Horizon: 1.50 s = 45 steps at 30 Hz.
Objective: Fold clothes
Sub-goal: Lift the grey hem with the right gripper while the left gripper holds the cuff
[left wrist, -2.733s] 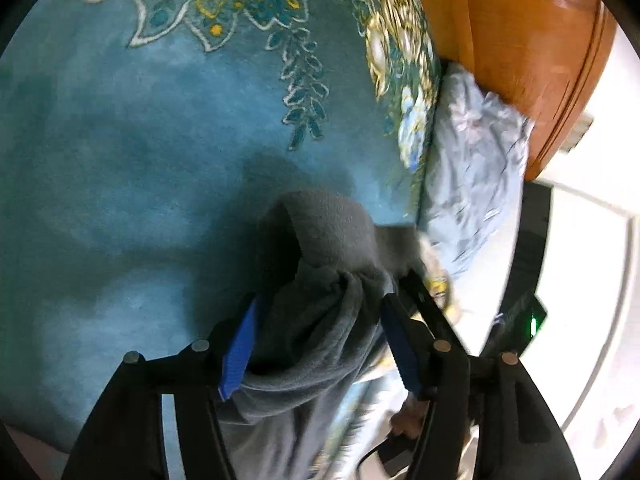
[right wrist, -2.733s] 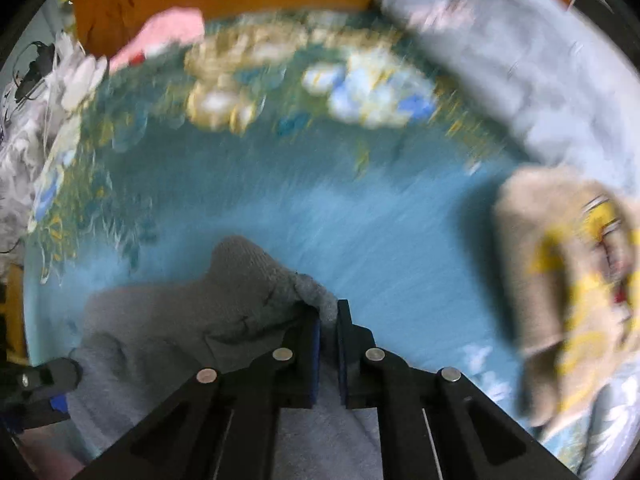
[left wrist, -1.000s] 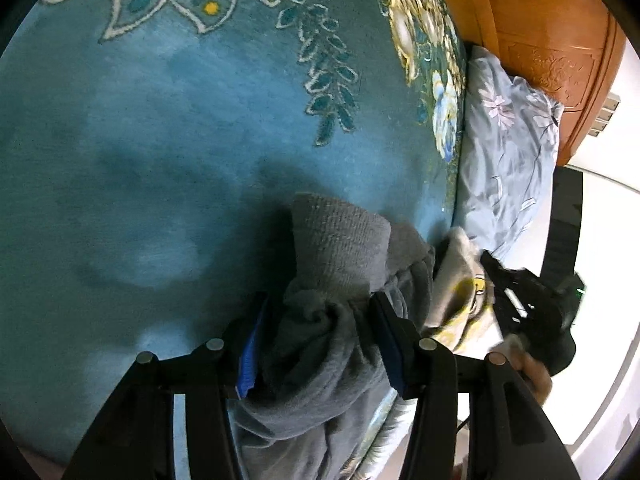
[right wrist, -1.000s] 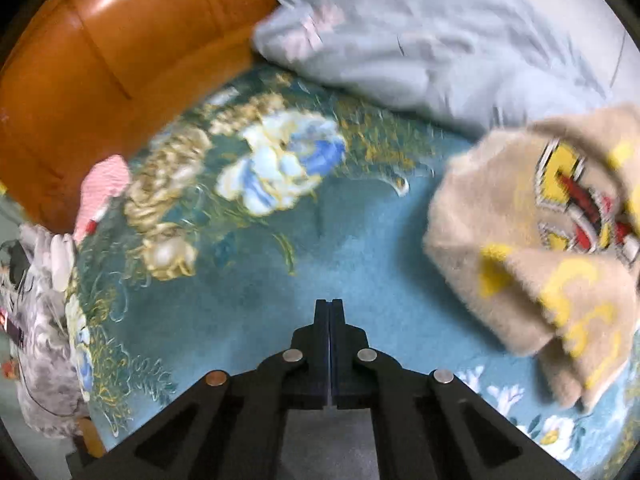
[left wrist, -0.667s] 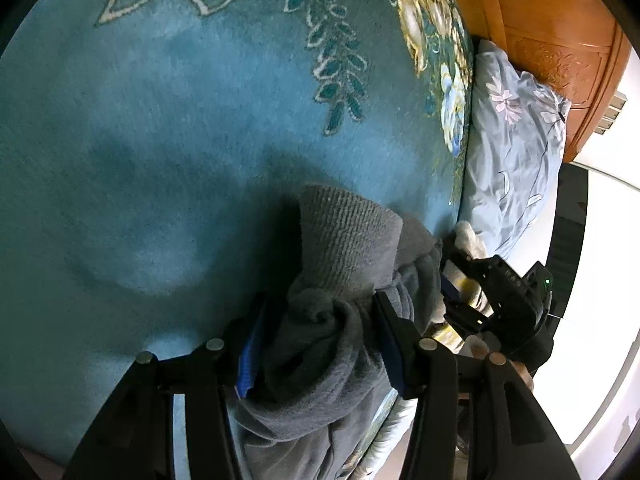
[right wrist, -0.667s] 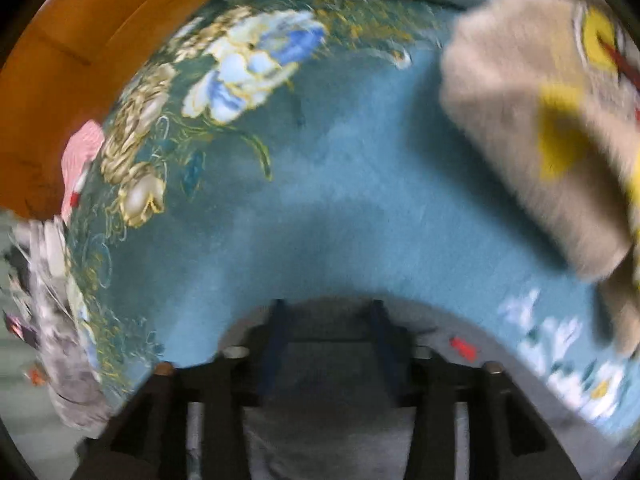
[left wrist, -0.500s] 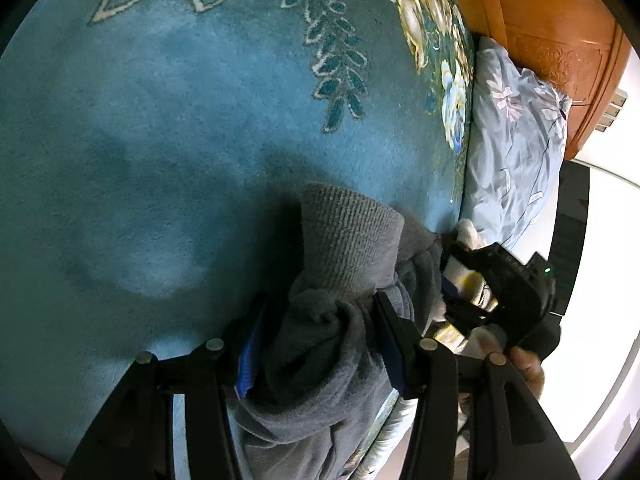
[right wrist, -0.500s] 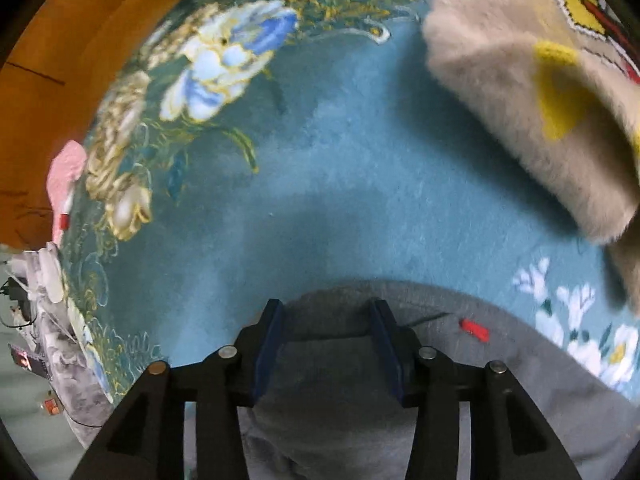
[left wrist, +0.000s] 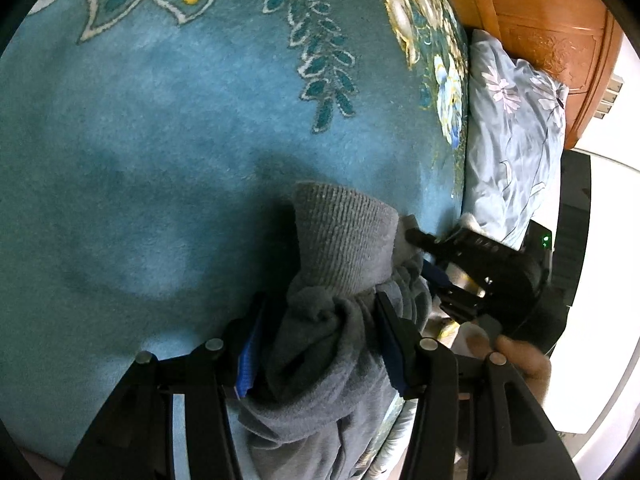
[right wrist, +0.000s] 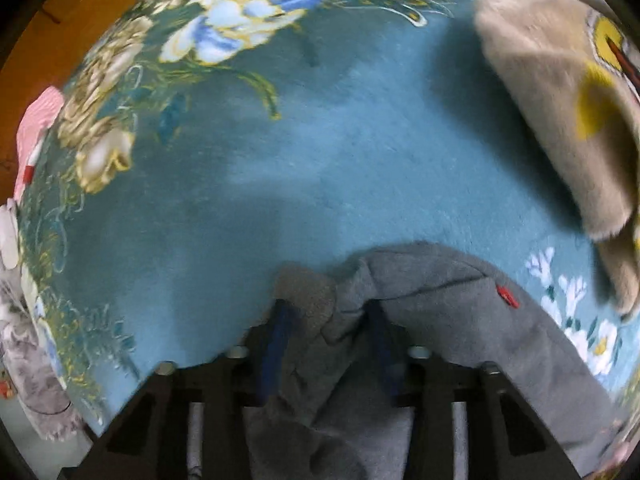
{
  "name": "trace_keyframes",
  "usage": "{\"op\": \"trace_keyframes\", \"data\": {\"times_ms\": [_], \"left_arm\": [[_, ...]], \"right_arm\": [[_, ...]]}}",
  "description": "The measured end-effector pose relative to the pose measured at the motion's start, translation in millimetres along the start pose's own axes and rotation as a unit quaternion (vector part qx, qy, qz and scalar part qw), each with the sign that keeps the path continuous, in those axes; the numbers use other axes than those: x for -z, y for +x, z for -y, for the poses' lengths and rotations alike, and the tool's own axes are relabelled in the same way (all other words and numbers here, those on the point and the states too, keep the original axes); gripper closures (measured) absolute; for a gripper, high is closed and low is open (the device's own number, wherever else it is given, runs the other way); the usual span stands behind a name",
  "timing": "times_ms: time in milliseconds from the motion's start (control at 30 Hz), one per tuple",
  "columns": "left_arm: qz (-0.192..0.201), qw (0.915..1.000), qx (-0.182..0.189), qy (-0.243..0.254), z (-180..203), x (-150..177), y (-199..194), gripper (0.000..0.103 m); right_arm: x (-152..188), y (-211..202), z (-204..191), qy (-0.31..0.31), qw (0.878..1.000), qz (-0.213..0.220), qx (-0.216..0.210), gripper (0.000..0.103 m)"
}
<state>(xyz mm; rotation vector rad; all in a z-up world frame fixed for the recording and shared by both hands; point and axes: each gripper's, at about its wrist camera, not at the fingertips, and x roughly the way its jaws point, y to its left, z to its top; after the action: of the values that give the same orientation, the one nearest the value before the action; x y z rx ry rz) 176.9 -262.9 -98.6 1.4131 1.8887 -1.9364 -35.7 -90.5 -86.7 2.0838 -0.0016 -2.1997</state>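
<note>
A grey fleece garment (left wrist: pixel 344 236) lies bunched on the teal flowered blanket (left wrist: pixel 160 140). My left gripper (left wrist: pixel 320 300) is shut on a gathered fold of it just behind the ribbed cuff. In the left wrist view my right gripper (left wrist: pixel 460 264) sits close to the cuff's right side, with a hand (left wrist: pixel 516 356) behind it. In the right wrist view my right gripper (right wrist: pixel 328 312) points down onto the grey garment (right wrist: pixel 460 320). Its jaws are closing with a cuff and a fabric edge between them, and the pads do not visibly press on the cloth.
A beige fuzzy garment (right wrist: pixel 560 100) with yellow markings lies to the right on the blanket (right wrist: pixel 320 160). A pale blue flowered pillow (left wrist: pixel 516 132) rests against the wooden headboard (left wrist: pixel 540 8). A pink cloth (right wrist: pixel 36 128) and a grey-white cloth (right wrist: pixel 24 340) lie at the left edge.
My right gripper went from shut to open, sank onto the grey garment and now straddles its edge. The left gripper kept its hold and stayed in place.
</note>
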Motion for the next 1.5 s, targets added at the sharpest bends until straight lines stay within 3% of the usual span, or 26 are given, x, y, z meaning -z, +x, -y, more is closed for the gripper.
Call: {"op": "trace_keyframes", "data": {"times_ms": [33, 133, 200, 333, 400, 433, 467, 533, 567, 600, 633, 833, 900, 967, 1067, 1200, 1233, 1267, 1333, 1400, 1500], "left_arm": [[0.002, 1.0, 0.005, 0.007, 2, 1, -2, 0.052], [0.017, 0.9983, 0.041, 0.038, 13, 4, -12, 0.052], [0.029, 0.9959, 0.057, 0.064, 22, 7, -19, 0.052], [0.01, 0.9974, 0.019, 0.069, 22, 7, -8, 0.052], [0.004, 0.9987, 0.013, 0.049, 15, 5, -6, 0.051], [0.01, 0.9992, 0.014, 0.037, 11, 2, -9, 0.051], [0.018, 0.9993, 0.018, 0.027, 7, 0, -12, 0.05], [0.032, 0.999, 0.028, 0.01, 1, -4, -18, 0.043], [0.034, 0.9989, 0.031, 0.008, 0, -6, -18, 0.042], [0.033, 0.9989, 0.033, 0.008, 0, -8, -17, 0.041], [0.033, 0.9988, 0.035, 0.008, 0, -11, -16, 0.041], [0.013, 0.9974, 0.023, 0.067, 28, -35, 10, 0.043], [0.007, 0.9958, 0.017, 0.09, 37, -44, 17, 0.048], [0.0, 0.9942, 0.011, 0.107, 44, -45, 22, 0.074], [-0.006, 0.9919, 0.021, 0.125, 58, -34, 18, 0.088], [0.101, 0.9751, 0.143, 0.136, 93, -20, -45, 0.089], [0.122, 0.9755, 0.131, 0.128, 91, -24, -53, 0.088], [0.12, 0.9821, 0.086, 0.117, 82, -33, -46, 0.088], [0.094, 0.9916, -0.004, 0.089, 58, -51, -25, 0.088], [0.064, 0.9953, -0.057, 0.045, 26, -63, -4, 0.088], [0.069, 0.9972, -0.024, -0.014, 3, -64, -5, 0.086]], "right_arm": [[2, -3, 2, -0.005, 1.0, 0.006, -0.01, 0.077], [6, -40, 16, 0.0, 0.99, 0.061, -0.126, 0.086], [14, -85, 28, -0.029, 0.966, 0.155, -0.207, 0.086], [17, -98, 62, -0.02, 0.956, 0.205, -0.21, 0.083], [2, -53, 73, 0.025, 0.977, 0.129, -0.165, 0.082], [-2, -36, 78, 0.043, 0.981, 0.111, -0.152, 0.082], [-4, -21, 82, 0.06, 0.983, 0.097, -0.143, 0.082], [-1, -17, 90, 0.09, 0.977, 0.105, -0.165, 0.073], [1, -19, 93, 0.101, 0.972, 0.114, -0.178, 0.067], [4, -29, 94, 0.097, 0.97, 0.126, -0.183, 0.051], [6, -39, 95, 0.093, 0.968, 0.138, -0.188, 0.048], [49, -104, 113, 0.056, 0.959, 0.194, -0.201, 0.046], [82, -112, 131, 0.056, 0.963, 0.181, -0.193, 0.046], [112, -113, 148, 0.06, 0.968, 0.162, -0.183, 0.046], [153, -100, 184, 0.093, 0.975, 0.118, -0.163, 0.046], [201, -92, 228, 0.137, 0.976, 0.091, -0.146, 0.046], [211, -94, 239, 0.149, 0.974, 0.092, -0.143, 0.046], [220, -95, 249, 0.162, 0.972, 0.091, -0.142, 0.046], [233, -93, 263, 0.18, 0.971, 0.083, -0.137, 0.046], [246, -93, 273, 0.185, 0.971, 0.079, -0.129, 0.046], [263, -93, 288, 0.197, 0.969, 0.086, -0.122, 0.046]]}}
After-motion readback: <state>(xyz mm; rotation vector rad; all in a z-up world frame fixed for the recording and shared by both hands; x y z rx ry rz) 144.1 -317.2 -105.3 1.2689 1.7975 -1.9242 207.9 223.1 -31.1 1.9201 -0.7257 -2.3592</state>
